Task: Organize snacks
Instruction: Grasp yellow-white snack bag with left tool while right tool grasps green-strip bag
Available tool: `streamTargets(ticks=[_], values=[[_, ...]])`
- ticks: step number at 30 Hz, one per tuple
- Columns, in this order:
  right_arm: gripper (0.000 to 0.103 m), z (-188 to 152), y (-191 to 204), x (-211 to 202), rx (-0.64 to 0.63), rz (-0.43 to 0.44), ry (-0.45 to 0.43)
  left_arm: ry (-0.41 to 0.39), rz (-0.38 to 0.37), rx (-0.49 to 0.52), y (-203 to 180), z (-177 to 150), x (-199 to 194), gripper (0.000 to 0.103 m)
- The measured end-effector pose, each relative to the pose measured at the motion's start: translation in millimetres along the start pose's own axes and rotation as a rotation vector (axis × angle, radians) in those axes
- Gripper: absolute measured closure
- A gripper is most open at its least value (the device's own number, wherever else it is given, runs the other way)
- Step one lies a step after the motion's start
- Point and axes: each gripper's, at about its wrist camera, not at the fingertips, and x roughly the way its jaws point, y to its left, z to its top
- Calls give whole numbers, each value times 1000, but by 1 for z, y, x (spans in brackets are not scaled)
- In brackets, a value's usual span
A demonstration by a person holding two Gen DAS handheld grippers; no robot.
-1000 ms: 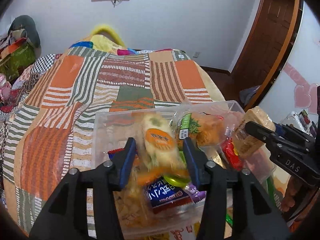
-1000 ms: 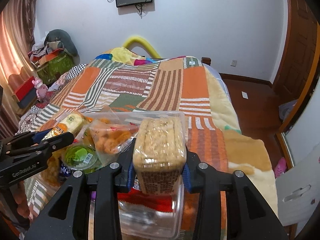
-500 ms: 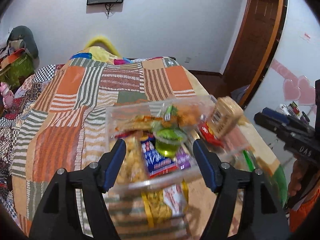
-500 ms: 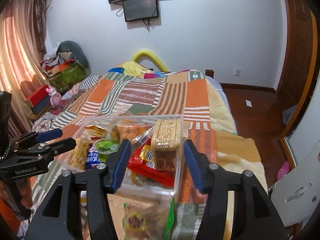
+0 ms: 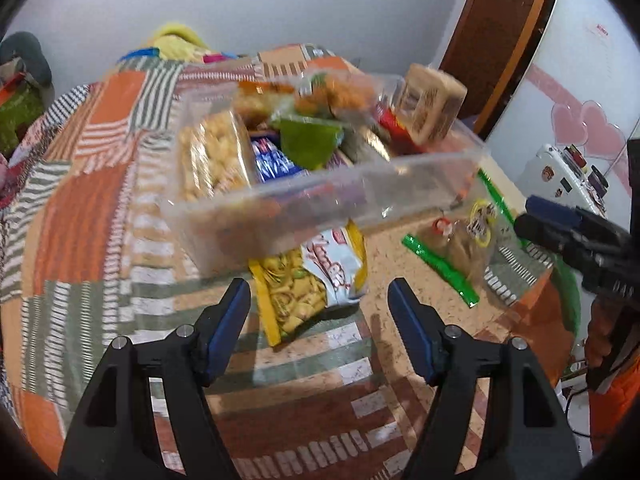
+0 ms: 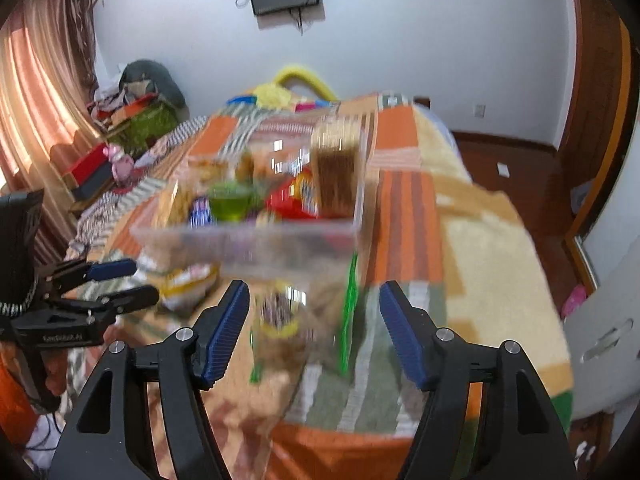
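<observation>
The clear plastic bin (image 5: pixel 360 196) sits on the patchwork blanket (image 5: pixel 88 184), packed with snacks (a biscuit pack (image 5: pixel 434 106) stands at its right end). Near it lie a yellow snack bag (image 5: pixel 308 284) and a green-edged bag (image 5: pixel 460 248). The left gripper (image 5: pixel 319 322) is released, holding nothing; the right gripper (image 6: pixel 313 328) is opening, also empty.

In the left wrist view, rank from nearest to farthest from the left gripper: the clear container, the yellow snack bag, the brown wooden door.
1. yellow snack bag, on the bedspread just ahead of the open fingers
2. clear container, behind the bag
3. brown wooden door, far upper right
</observation>
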Motion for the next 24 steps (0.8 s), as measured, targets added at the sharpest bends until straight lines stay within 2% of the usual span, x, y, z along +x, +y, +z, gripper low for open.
streamTargets(ticks=[3,7,17,18,21,24], values=[[33,-6,-2,11,17,11,30,16,-5,2,-3,0,14,32],[32,-9,-3,25,20,1,64,11,14,11,-7,4,24,30],[32,-5,10,47,43,73,86,18,26,-11,-7,13,45,30],[32,-5,13,51,39,68,94,14,30,-9,-7,14,46,32],[35,-10,11,51,39,66,97,4,26,-13,-5,12,43,46],[44,-11,12,45,33,70,82,-10,4,-40,-1,9,37,51]])
